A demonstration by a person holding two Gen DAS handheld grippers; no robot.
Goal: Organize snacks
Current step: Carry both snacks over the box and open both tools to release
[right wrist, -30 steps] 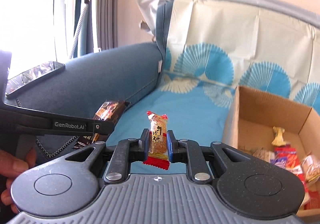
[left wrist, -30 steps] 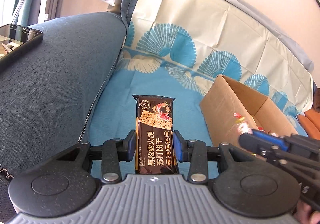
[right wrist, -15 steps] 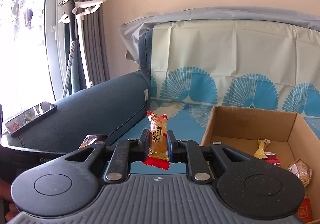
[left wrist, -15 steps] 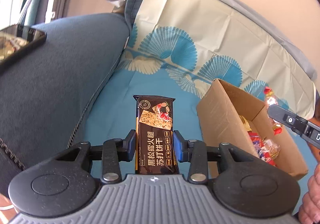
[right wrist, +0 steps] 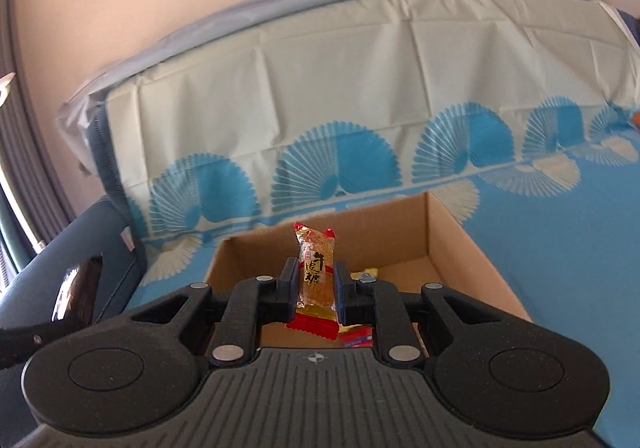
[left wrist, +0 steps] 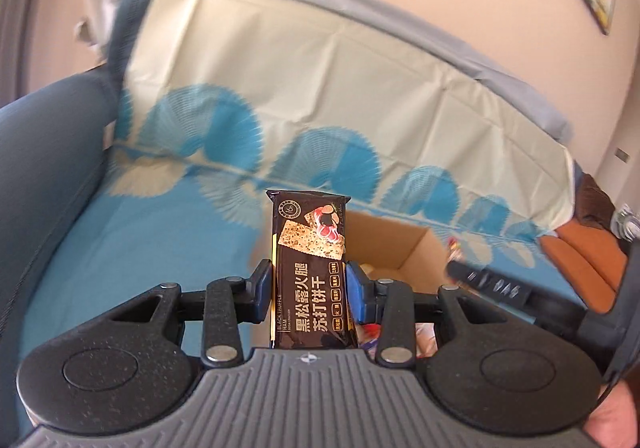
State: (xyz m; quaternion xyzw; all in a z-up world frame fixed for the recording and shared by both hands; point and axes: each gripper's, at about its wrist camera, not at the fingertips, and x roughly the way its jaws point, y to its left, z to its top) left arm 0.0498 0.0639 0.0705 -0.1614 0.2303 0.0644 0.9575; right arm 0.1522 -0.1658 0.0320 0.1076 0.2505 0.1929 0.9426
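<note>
While both hover at the box [right wrist: 452,244] on the blue cover [right wrist: 560,232], left gripper [left wrist: 308,288] clamps a cracker pack [left wrist: 310,276] upright, right gripper [right wrist: 316,284] pinches a candy [right wrist: 315,272].

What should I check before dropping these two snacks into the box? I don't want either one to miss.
1. Left gripper clamped on the black cracker pack: ok.
2. Right gripper clamped on the red-gold candy: ok.
3. Cardboard box open at the top: ok.
4. Candy over the box opening: ok, box walls frame it.
5. Cracker pack over the box opening: cannot tell, the left view is blurred and the pack hides the near wall.
6. Room left in the box: cannot tell, the grippers hide most of its floor.
</note>
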